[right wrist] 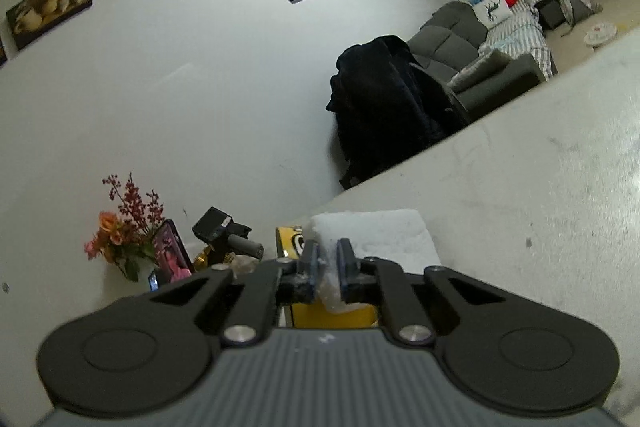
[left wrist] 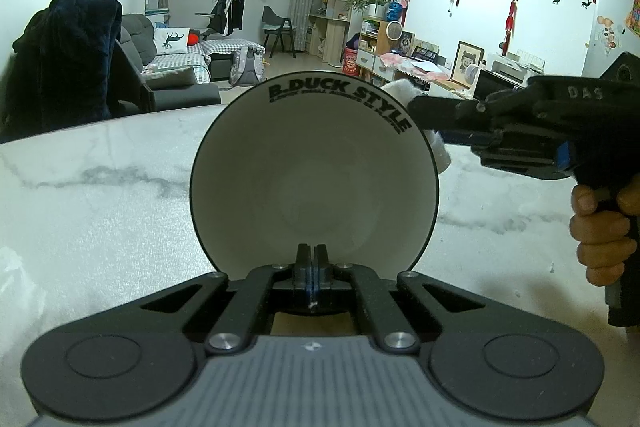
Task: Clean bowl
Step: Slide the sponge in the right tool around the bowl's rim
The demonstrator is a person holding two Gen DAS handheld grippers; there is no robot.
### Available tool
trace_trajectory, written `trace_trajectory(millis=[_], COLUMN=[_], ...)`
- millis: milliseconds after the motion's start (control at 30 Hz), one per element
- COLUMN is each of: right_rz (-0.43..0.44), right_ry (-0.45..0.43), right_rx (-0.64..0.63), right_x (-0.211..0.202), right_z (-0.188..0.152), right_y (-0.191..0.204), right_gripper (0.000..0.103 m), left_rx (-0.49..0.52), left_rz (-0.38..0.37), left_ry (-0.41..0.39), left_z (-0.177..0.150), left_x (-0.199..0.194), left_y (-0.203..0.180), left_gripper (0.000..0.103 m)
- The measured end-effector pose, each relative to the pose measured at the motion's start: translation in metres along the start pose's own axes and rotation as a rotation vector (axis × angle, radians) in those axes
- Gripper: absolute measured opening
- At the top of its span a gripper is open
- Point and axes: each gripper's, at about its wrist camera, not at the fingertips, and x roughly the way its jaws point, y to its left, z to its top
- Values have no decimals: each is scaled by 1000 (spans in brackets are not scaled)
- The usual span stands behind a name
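My left gripper is shut on the near rim of a white bowl with a black rim and the words "B.DUCK STYLE". It holds the bowl tilted up, its inside facing the camera, above the marble table. My right gripper is shut on a white cloth. In the left wrist view the right gripper presses the cloth against the bowl's outer right side. A yellow part of the bowl's outside shows under the cloth in the right wrist view.
The table's far edge borders a chair draped with a dark coat. A vase of flowers, a photo frame and small items stand at the left. A sofa and shelves lie beyond.
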Motion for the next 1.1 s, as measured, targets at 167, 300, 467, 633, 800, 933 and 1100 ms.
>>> trace_trajectory(millis=[167,300,467,633,800,933,1100], right_rz=[66,49,24,78,67,23,30], right_ry=[-15,-3,9,-3,-3,16,21], right_rx=[-36,2,39,5,8,36,12], right_x=[-5,-1,1,-3,-2,1,3], right_z=[2,1,1,0,0,1,0], right_y=[15,5,-3,10,8,-1,3], right_gripper=[12,12,12,12,12,12,12], left_rx=[-1,-3,-5,-7,-5,-1,41], left_rz=[-1,-2,-3,-3,-3,1,29], left_ry=[0,0,0,0,0,-1,-2], left_z=[0,0,0,0,2,1,0], left_x=[2,4,6,8,8,8,8], left_y=[3,2,3,3,2,1,-7], left_gripper=[0,0,0,0,0,0,0])
